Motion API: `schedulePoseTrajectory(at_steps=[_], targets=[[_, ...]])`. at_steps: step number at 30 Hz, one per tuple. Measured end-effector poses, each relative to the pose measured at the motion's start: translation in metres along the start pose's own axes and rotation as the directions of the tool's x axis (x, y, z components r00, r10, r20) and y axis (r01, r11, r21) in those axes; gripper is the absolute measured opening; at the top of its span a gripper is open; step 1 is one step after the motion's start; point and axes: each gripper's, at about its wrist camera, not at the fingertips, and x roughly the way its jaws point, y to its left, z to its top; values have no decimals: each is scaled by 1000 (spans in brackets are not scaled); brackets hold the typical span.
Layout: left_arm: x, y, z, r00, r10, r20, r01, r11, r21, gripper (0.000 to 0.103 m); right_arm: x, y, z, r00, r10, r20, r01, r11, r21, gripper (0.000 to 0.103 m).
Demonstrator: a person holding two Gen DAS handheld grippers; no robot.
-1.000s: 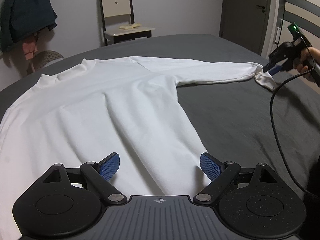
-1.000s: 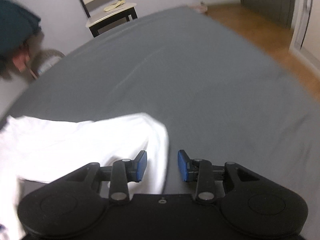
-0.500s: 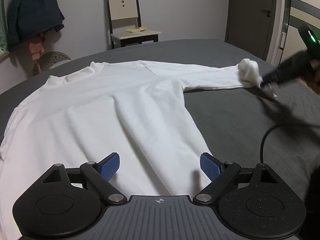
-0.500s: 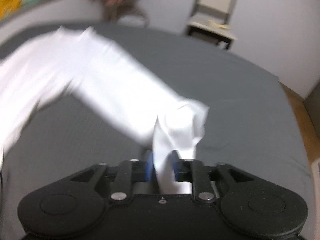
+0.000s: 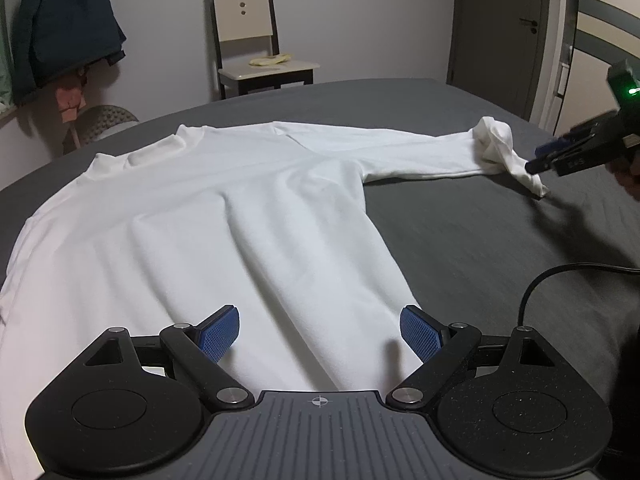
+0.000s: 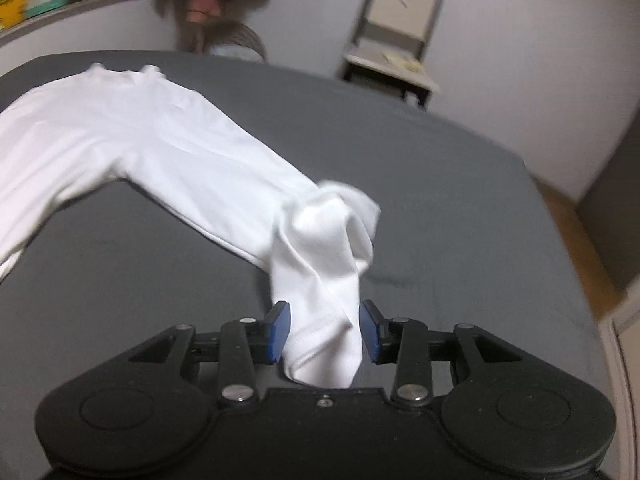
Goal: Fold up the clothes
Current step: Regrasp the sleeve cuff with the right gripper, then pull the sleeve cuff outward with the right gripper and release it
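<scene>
Releasing now: right gripper (image 6: 323, 330) pads parting around sleeve cuff (image 6: 326, 344) clamped 0.5 s ago. Left gripper (image 5: 319, 330) hovering wide open over white shirt (image 5: 224, 216), spread on bed (image 5: 480, 240). Sleeve fold faltering.

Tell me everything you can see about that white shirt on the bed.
The white shirt is a long-sleeved top of soft, plain knit, spread flat on the dark grey bed with gentle wrinkles. One sleeve stretches sideways; its cuff is bunched and lies between the parted pads of the right gripper. The left gripper hovers open over the hem.
</scene>
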Motion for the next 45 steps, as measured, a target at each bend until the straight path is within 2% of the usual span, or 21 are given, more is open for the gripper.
schedulePoseTrajectory(at_steps=[4,6,8,11,14,16,20,22,27,28,31,33,34,35,36,39,45], targets=[[0,1,0,1000,4,0,-4,1000,-3,88,11,-19,-7,999,36,-24,-32,991,131,35],[0,1,0,1000,3,-2,-3,1000,-2,88,11,-26,-10,998,55,-7,-53,981,185,11],[0,0,0,1000,2,-3,-2,1000,0,88,4,-32,-11,997,69,25,-73,972,222,4],[0,0,-1,1000,2,-6,-2,1000,2,88,-21,-44,-8,992,69,108,-96,959,267,3],[1,0,-1,1000,1,-8,-1,1000,5,88,-52,-70,2,982,-30,189,-32,947,320,3],[0,-1,-1,1000,0,-6,0,1000,7,88,-65,-92,9,971,-138,197,58,929,364,3],[-1,-2,-1,1000,-7,-4,7,1000,11,88,-56,-134,23,943,-318,98,255,878,404,3],[0,-3,-1,1000,-12,-6,12,1000,12,88,-32,-152,27,937,-349,5,317,856,409,2],[3,-5,-1,1000,-13,-13,13,1000,19,88,37,-180,20,897,-391,-204,441,803,401,2],[4,-6,-1,1000,-10,-16,10,1000,20,88,47,-184,16,890,-387,-239,454,793,407,2],[5,-5,-2,1000,-5,-23,5,1000,21,88,65,-193,5,889,-349,-297,453,767,454,2],[7,-4,-3,1000,-1,-30,2,1000,18,88,61,-199,1,910,-314,-270,411,763,499,7],[7,-4,-4,999,-2,-32,2,1000,17,88,55,-202,-1,925,-292,-243,379,762,526,13],[8,-4,-4,999,-2,-34,3,1000,18,88,49,-204,-3,938,-271,-214,346,759,552,33],[8,-5,-4,999,-3,-35,4,1000,20,88,42,-207,-5,950,-251,-185,312,755,577,48],[8,-7,-5,999,-5,-38,7,1000,27,88,25,-216,-17,977,-178,-120,213,737,642,46],[2,-13,-7,999,-11,-32,12,999,38,88,11,-212,-50,991,16,-130,82,696,713,33]])
